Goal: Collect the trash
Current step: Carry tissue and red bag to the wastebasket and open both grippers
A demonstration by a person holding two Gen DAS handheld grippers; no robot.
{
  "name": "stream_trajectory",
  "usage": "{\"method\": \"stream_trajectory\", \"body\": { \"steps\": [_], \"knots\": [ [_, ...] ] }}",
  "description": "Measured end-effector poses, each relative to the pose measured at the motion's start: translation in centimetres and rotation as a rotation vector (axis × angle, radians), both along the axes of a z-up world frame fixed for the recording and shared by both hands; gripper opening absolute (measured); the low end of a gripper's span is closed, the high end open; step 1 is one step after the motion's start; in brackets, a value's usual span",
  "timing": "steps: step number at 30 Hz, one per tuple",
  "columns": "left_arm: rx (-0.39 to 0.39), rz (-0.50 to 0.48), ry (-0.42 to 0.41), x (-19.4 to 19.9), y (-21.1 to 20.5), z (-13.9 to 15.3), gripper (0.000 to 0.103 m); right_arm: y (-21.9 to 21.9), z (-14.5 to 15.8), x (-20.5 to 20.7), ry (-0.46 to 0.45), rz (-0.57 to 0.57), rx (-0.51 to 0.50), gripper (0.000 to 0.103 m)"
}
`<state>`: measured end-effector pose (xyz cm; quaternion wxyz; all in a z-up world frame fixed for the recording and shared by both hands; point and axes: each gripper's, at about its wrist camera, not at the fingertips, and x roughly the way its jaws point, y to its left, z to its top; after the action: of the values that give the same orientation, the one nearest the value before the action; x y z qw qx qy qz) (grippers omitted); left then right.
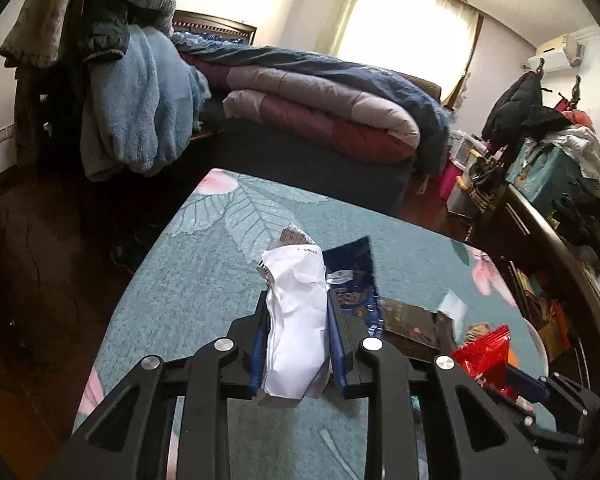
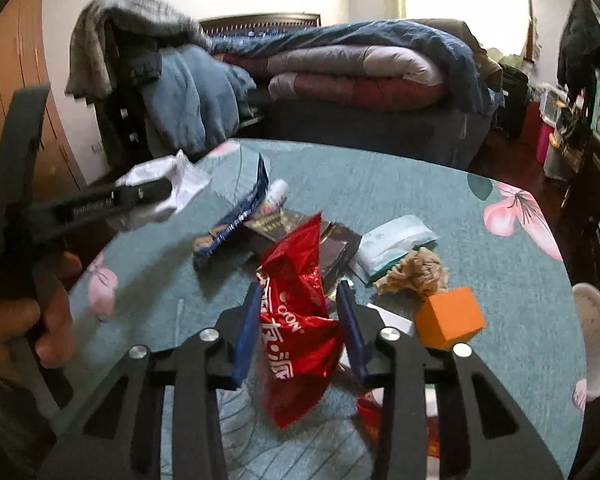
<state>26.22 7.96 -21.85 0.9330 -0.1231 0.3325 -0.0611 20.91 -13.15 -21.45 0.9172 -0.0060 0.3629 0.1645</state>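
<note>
We have the left hand-held gripper (image 1: pixel 296 336) pinching a crumpled white paper (image 1: pixel 296 312), blue pads pressed into both its sides, and the wad rides clear above the counter (image 1: pixel 188 280) near its far left corner. Over on the other side, the right hand-held gripper (image 2: pixel 298 324) has its jaws drawn in around a red foil wrapper (image 2: pixel 300 320); the pads sit against the crinkled sides, so we call that a pinch too, though the foil looks springy and the hold may be shallow.

Plenty of litter waits in the middle of the counter: a blue snack wrapper (image 2: pixel 236 220), a dark foil packet (image 2: pixel 336 248), a pale tissue pack (image 2: pixel 396 240), a brown crumpled napkin (image 2: pixel 412 272). An orange block (image 2: pixel 450 316) sits just beside the right jaw, towards the right edge, and a white bowl (image 2: pixel 596 340) stands at that edge.

For the lift, we want the red wrapper raised straight up before any sideways travel, since its lower tail hangs below the jaws and could drag the dark packet or nudge the orange block. We judge a firm squeeze is wise on foil this slippery. The paper wad looks secure; we simply keep it level and away from the other gripper. No bin shows in either view, so where both pieces go we cannot say.
</note>
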Motion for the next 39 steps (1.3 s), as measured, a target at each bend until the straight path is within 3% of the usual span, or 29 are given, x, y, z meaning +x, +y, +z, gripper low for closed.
{"method": "stream_trajectory", "body": {
  "steps": [1,2,9,17,27,32,39],
  "knots": [
    [-0.004,-0.010,-0.006,-0.4,-0.2,0.4,0.027,-0.6,0.5,-0.4,-0.002,0.003,0.037,0.026],
    [-0.007,-0.022,-0.014,-0.7,-0.5,0.8,0.027,-1.3,0.9,-0.7,-0.003,0.003,0.068,0.023],
    [-0.032,-0.158,-0.071,-3.4,-4.7,3.9,0.028,-6.2,3.7,-3.7,-0.037,-0.041,0.203,0.023],
    [-0.046,-0.400,-0.104,-4.7,-14.3,5.8,0.028,-15.4,4.0,-7.5,-0.086,-0.244,0.197,0.023],
    [-0.038,-0.680,-0.100,-3.5,-31.4,5.8,0.028,-28.7,2.4,-11.7,-0.142,-0.596,0.095,0.023],
    [-0.038,-0.751,-0.036,-2.0,-37.9,4.4,0.028,-33.7,1.2,-11.7,-0.147,-0.720,0.073,0.023],
    [-0.010,-0.753,0.023,1.9,-45.1,2.0,0.030,-39.1,-1.1,-7.9,-0.118,-0.798,0.054,0.024]
  ]
}}
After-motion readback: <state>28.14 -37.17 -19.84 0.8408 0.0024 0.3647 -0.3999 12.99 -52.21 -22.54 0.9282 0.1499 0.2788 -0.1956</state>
